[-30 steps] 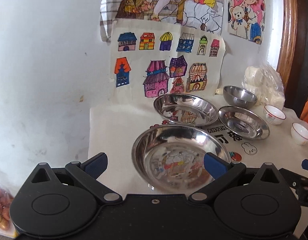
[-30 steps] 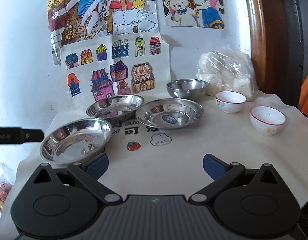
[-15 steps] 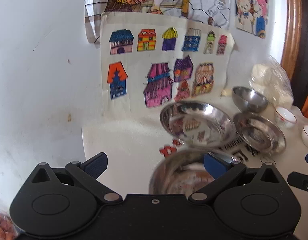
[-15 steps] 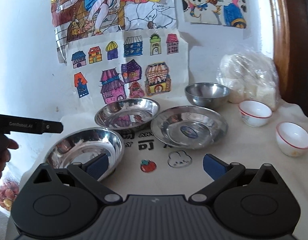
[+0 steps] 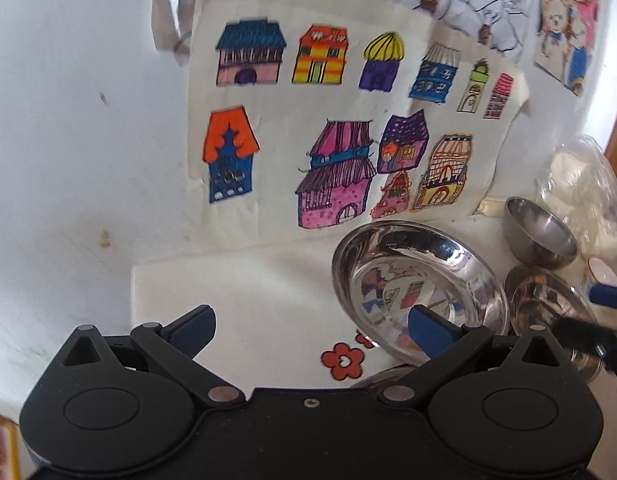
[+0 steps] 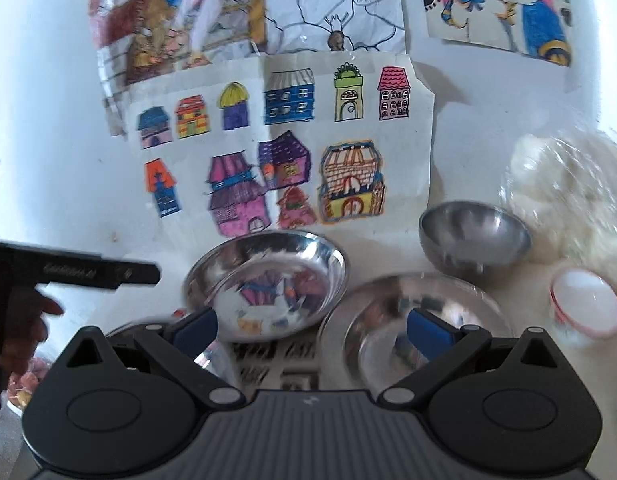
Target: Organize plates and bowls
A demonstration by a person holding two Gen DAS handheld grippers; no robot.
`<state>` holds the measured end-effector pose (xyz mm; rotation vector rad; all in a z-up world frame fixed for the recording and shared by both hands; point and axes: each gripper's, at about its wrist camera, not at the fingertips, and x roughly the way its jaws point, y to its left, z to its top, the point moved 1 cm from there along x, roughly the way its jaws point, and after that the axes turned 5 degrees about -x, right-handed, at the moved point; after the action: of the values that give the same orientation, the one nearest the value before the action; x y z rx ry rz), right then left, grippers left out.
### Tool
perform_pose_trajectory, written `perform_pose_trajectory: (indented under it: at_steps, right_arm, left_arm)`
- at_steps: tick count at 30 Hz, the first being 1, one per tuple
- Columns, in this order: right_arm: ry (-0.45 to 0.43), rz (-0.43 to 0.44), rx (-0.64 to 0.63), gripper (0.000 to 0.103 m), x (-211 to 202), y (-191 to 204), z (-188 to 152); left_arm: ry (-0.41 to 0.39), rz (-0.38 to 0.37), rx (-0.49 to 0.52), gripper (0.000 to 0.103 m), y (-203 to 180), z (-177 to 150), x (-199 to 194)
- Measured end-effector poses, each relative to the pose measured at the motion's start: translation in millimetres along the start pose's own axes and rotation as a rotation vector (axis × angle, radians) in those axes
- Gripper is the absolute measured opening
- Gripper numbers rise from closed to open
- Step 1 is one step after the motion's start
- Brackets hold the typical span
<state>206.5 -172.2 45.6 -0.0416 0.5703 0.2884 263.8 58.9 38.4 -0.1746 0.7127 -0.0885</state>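
Note:
Three shallow steel plates lie on the white cloth below the house drawings. The back plate (image 5: 420,276) (image 6: 268,280) sits just ahead of my left gripper (image 5: 312,328), which is open and empty. The right plate (image 6: 392,320) (image 5: 548,300) lies under my open right gripper (image 6: 312,328), whose right finger hangs over it. The nearest plate (image 6: 204,356) is mostly hidden behind the right gripper's left finger. A steel bowl (image 6: 472,240) (image 5: 540,232) stands at the back, and a white red-rimmed bowl (image 6: 584,304) to its right.
The wall with taped drawings (image 5: 348,140) rises directly behind the plates. A plastic bag of white lumps (image 6: 568,200) fills the back right corner. A finger of the left gripper (image 6: 96,272) and a hand (image 6: 24,320) show at the left. The cloth's left edge (image 5: 136,288) is near.
Both grippers have moved forward and lower toward the wall. The nearest plate has slid below the left gripper's view, and the back plate now sits close ahead. Both grippers stay open.

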Motion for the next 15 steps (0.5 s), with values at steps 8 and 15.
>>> perform_pose_trajectory:
  at_steps: [8,15]
  right_arm:
    - [0.033,0.067,0.017,0.099,64,-24,33]
    - [0.085,0.128,0.039,0.088,95,-29,39]
  left_arm:
    - [0.042,-0.032,-0.142,0.099,8,-1,19]
    - [0.067,-0.06,-0.188,0.088,5,1,30]
